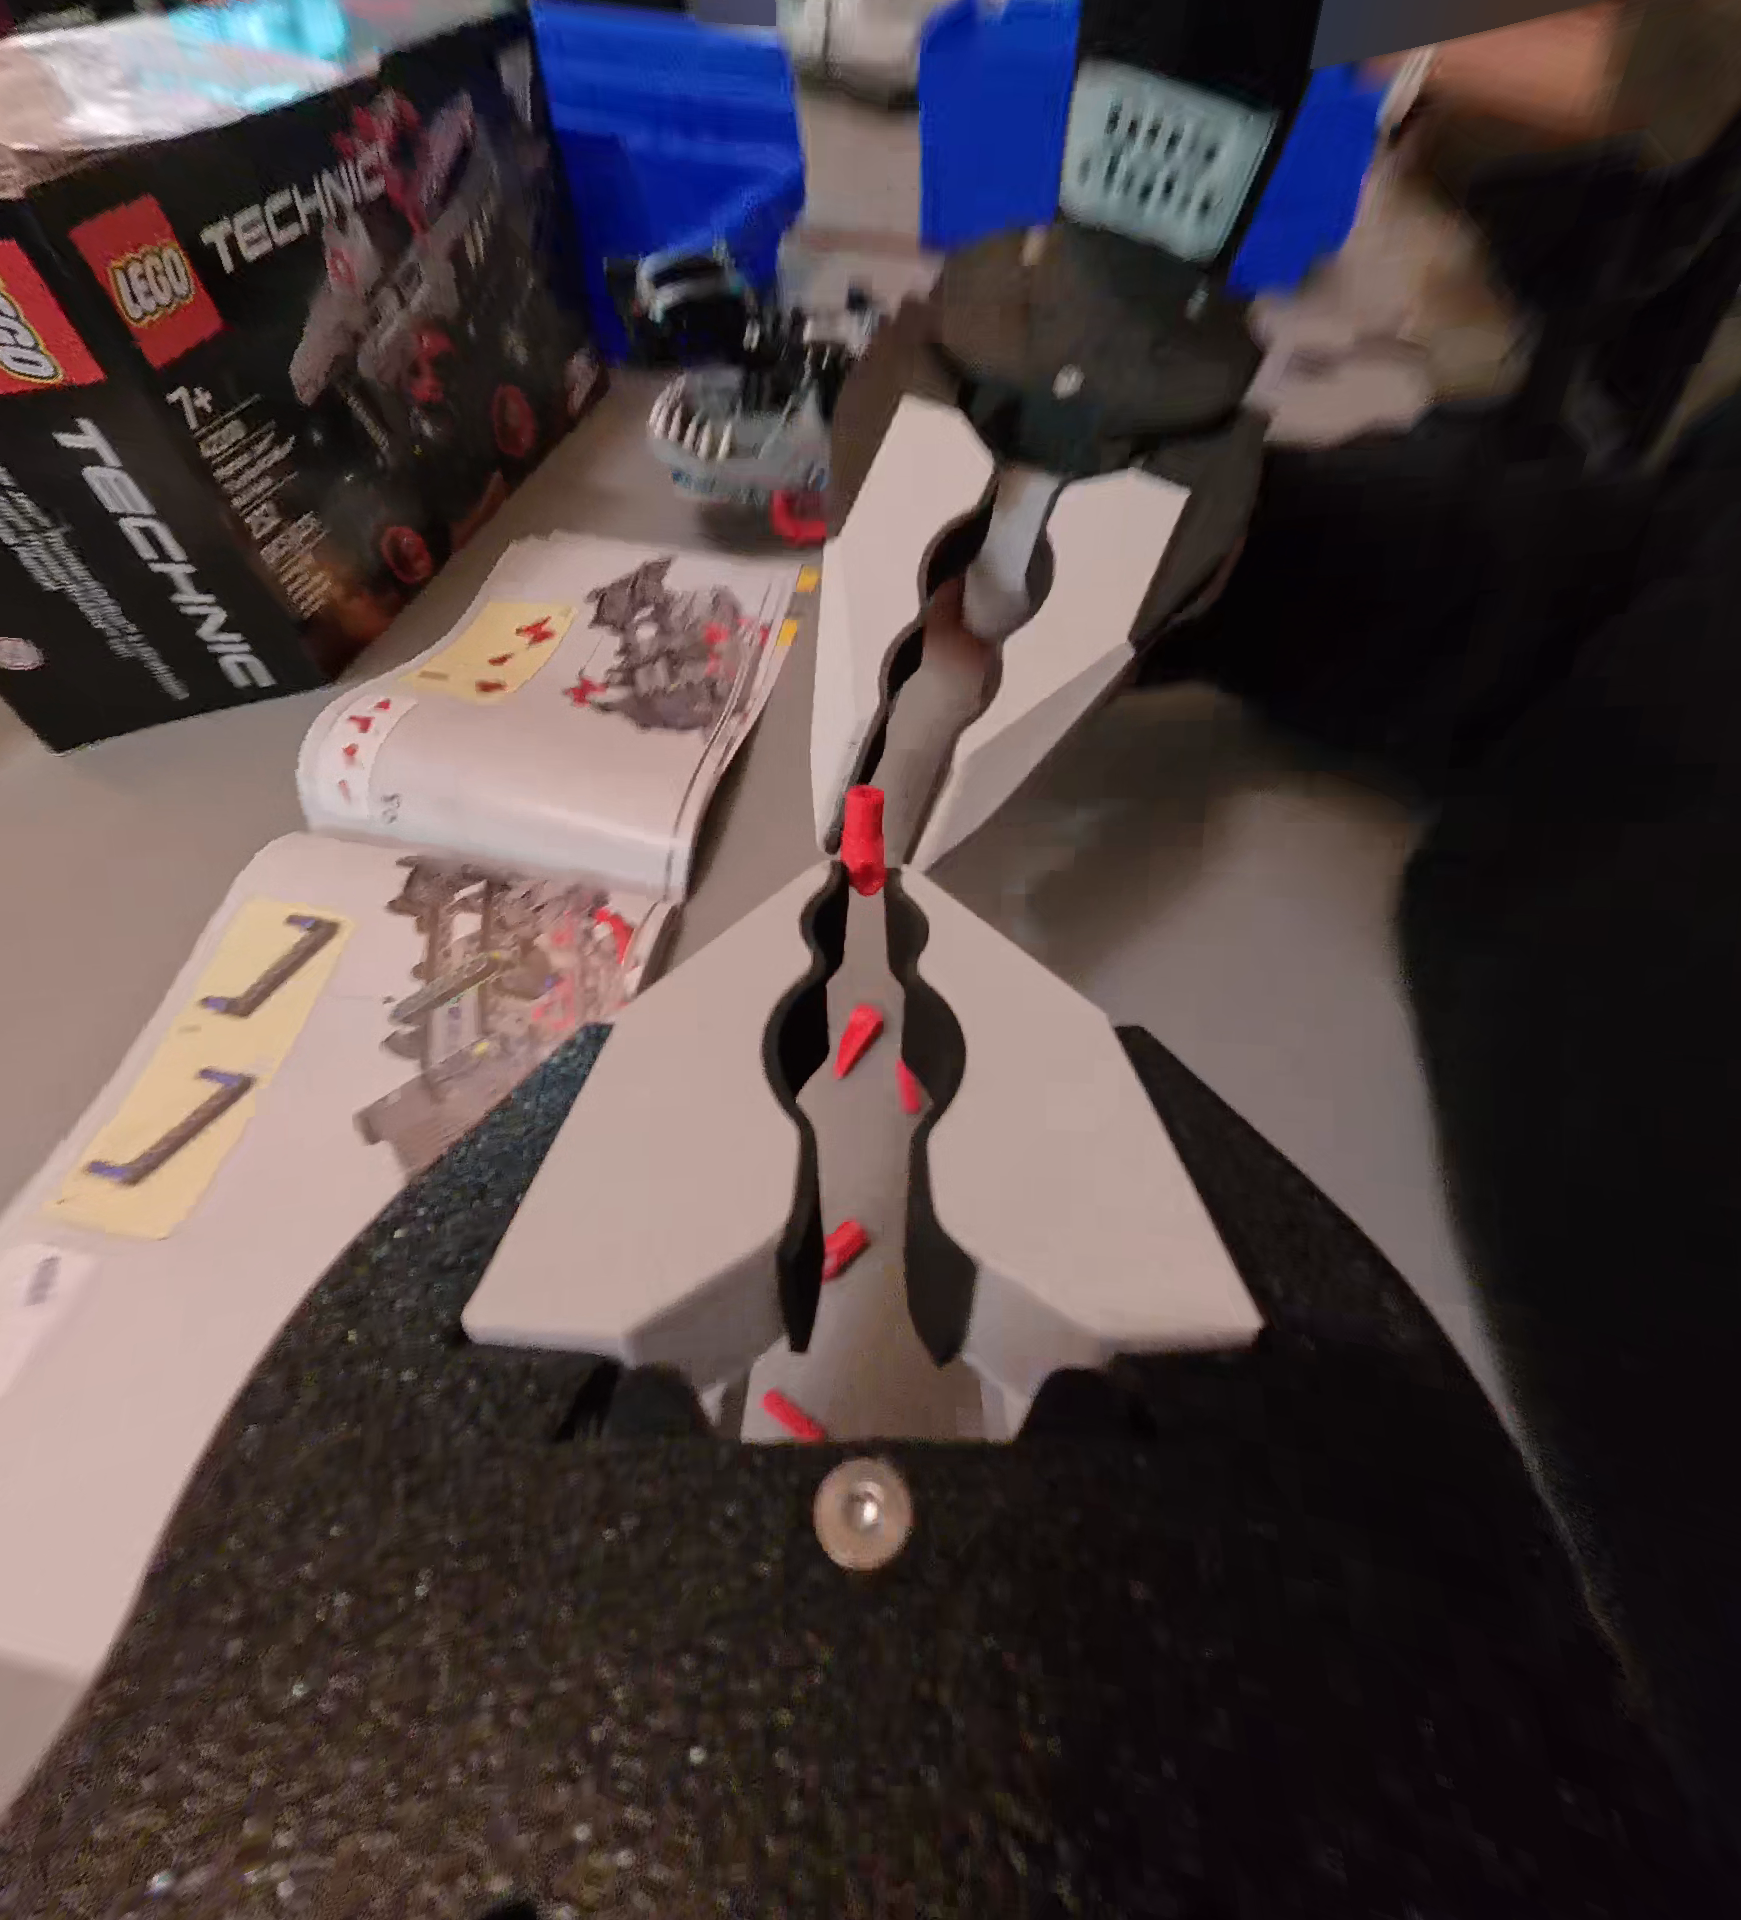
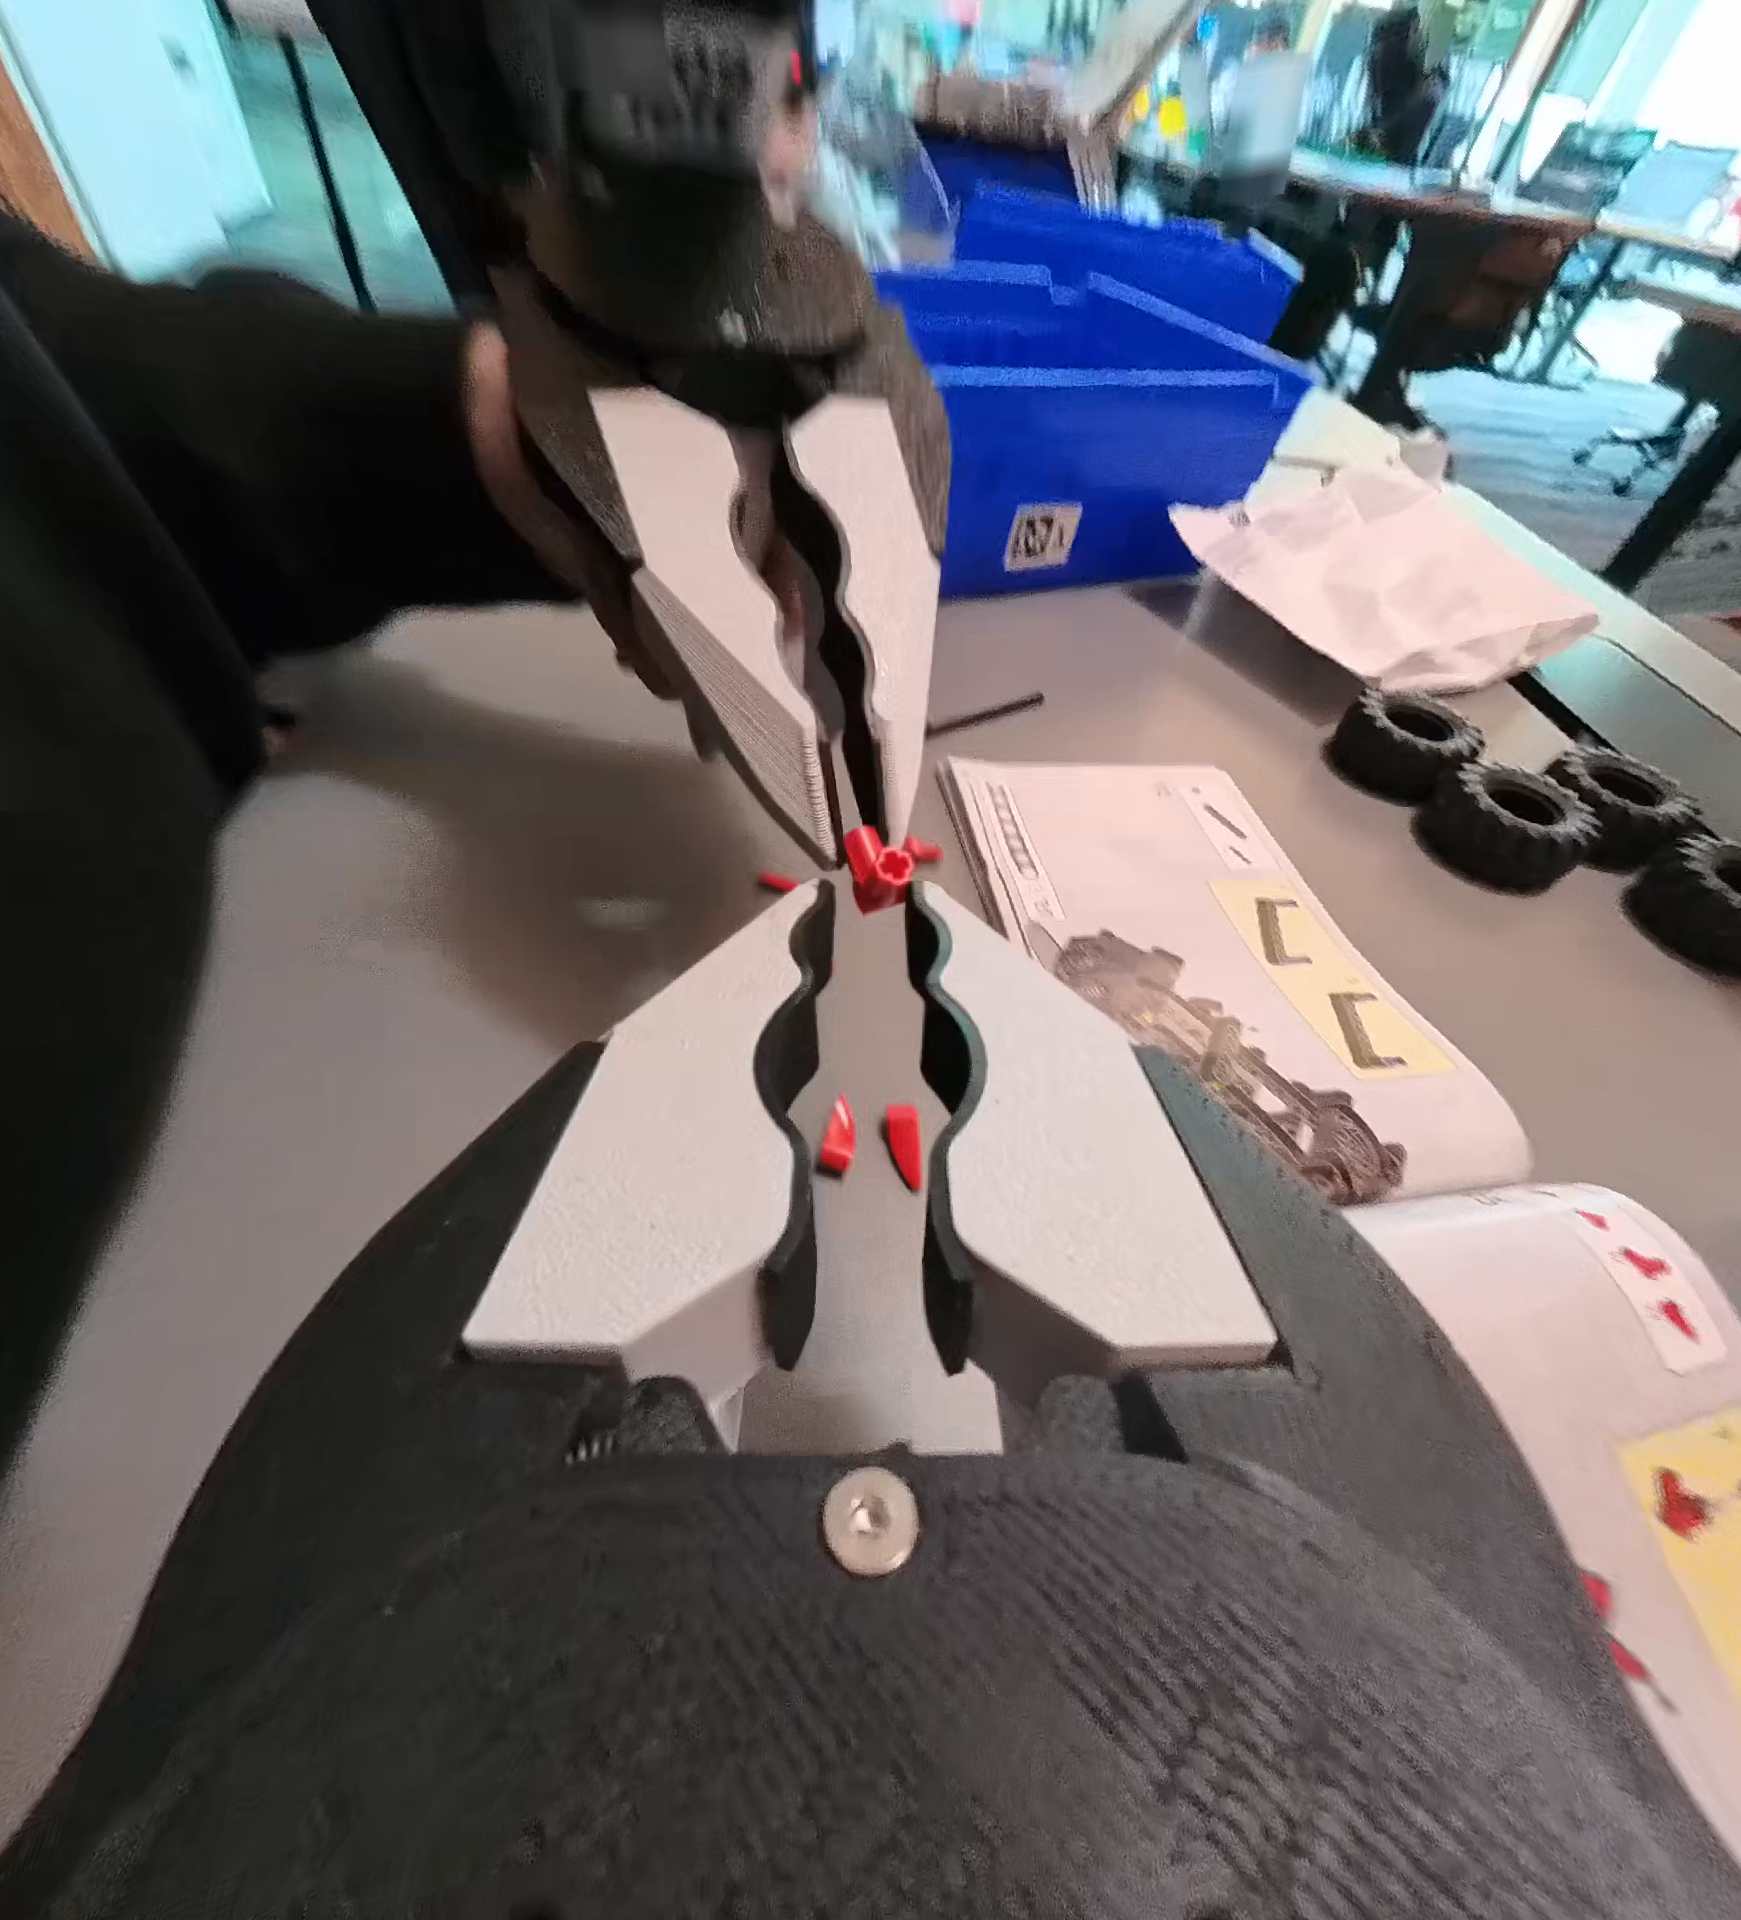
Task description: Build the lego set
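Note:
A small red Lego piece (image 1: 864, 836) hangs above the grey table (image 1: 1157, 935), caught between two gripper tips that meet nose to nose. My left gripper (image 1: 863, 875) reaches up from the bottom of its view, jaws nearly closed on the piece's lower end. My right gripper (image 1: 876, 831) comes down from above and pinches the other end. In the right wrist view the red piece (image 2: 878, 871) sits between my right gripper's (image 2: 871, 891) tips, and the left gripper (image 2: 858, 844) is closed on it from above. Several loose red pieces (image 2: 835, 1138) lie on the table below.
An open instruction booklet (image 1: 533, 727) (image 2: 1209, 987) lies beside the grippers. A black Lego box (image 1: 170, 416) and a partly built model (image 1: 741, 426) stand behind it. Blue bins (image 2: 1105, 416), a white paper bag (image 2: 1365, 582), several black tyres (image 2: 1510, 821) and a thin black axle (image 2: 985, 715) lie farther off. A person's dark sleeve (image 2: 118, 520) is at the left. Left and right tips are no more than a few centimetres apart.

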A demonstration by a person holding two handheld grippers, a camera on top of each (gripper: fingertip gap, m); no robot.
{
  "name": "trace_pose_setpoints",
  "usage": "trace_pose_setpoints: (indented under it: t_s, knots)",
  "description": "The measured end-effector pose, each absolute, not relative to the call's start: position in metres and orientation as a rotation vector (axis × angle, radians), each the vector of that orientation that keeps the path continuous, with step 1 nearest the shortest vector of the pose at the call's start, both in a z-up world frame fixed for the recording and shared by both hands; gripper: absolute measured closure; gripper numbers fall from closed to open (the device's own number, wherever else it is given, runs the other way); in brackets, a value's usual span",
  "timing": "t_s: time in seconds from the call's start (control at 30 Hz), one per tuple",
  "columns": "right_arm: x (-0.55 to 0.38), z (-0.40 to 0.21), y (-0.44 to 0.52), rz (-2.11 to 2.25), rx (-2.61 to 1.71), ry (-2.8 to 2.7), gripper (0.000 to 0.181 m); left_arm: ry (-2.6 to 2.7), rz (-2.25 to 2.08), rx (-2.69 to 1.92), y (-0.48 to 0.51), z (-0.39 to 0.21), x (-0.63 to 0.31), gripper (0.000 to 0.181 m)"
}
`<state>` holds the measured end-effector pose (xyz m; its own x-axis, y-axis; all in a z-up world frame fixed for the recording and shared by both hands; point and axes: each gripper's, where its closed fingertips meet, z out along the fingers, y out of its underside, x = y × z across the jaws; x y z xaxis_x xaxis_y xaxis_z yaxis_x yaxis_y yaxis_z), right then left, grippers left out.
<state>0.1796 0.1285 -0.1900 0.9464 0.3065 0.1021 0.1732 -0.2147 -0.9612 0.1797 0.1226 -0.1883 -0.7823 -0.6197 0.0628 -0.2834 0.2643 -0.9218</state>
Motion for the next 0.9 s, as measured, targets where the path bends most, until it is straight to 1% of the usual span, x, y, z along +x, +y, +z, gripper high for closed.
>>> trace_pose_setpoints:
  t_s: [0.03,0.1,0.13,0.23,0.3,0.37,0.6,0.77,0.8,0.87,0.9]
  knots:
    - [0.178,-0.183,0.127,0.185,-1.745,-0.327,0.169,2.186,-1.647,-0.855,0.122,-0.181,0.178,0.177]
    - [0.175,-0.168,0.126,0.297,-1.643,-0.269,0.167,2.093,-1.844,-0.869,0.122,-0.168,0.176,0.177]
    - [0.175,-0.164,0.126,0.333,-1.611,-0.248,0.171,2.063,-1.903,-0.854,0.121,-0.164,0.175,0.177]
    - [0.171,-0.162,0.127,0.404,-1.579,-0.23,0.173,2.025,-1.977,-0.822,0.118,-0.16,0.173,0.177]
    - [0.168,-0.16,0.128,0.417,-1.561,-0.232,0.17,2.015,-1.995,-0.803,0.116,-0.158,0.172,0.177]
    - [0.168,-0.159,0.127,0.408,-1.551,-0.236,0.174,2.019,-2.0,-0.785,0.115,-0.157,0.171,0.177]
    - [0.169,-0.151,0.122,0.48,-1.488,-0.205,0.173,2.03,-1.99,-0.739,0.113,-0.156,0.17,0.177]
    - [0.167,-0.157,0.124,0.479,-1.545,-0.22,0.174,2.086,-1.888,-0.745,0.116,-0.164,0.17,0.177]
    - [0.168,-0.161,0.125,0.433,-1.579,-0.233,0.174,2.116,-1.815,-0.748,0.122,-0.168,0.17,0.176]
    - [0.18,-0.17,0.128,0.329,-1.634,-0.197,0.175,2.116,-1.61,-0.793,0.151,-0.17,0.178,0.169]
    - [0.186,-0.176,0.128,0.296,-1.67,-0.175,0.175,2.12,-1.49,-0.846,0.171,-0.172,0.182,0.17]
